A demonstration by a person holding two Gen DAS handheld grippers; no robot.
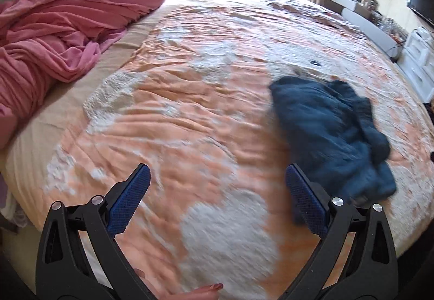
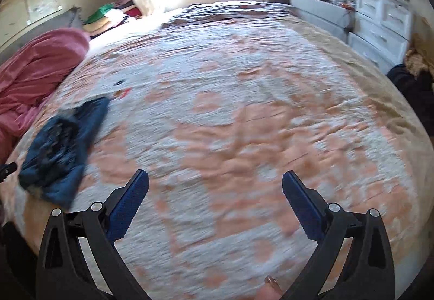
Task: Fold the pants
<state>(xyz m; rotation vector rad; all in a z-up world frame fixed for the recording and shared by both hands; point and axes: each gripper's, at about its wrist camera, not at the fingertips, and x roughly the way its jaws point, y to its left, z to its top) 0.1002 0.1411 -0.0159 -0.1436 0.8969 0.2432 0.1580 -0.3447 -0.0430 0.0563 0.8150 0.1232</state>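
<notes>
While blurred, bunched pants [image 1: 325,131] perhaps folded, both hand-held grippers gaping, empty.

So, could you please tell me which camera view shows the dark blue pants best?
The left wrist view: the dark blue pants lie crumpled on the bedspread, large and near the frame's centre-right. The right wrist view shows them smaller, at its left edge, more blurred and squeezed by the fisheye.

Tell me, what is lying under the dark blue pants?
The dark blue pants lie bunched on the orange and white bedspread. The part of the bedspread beneath them is covered, so anything else there cannot be seen.
</notes>
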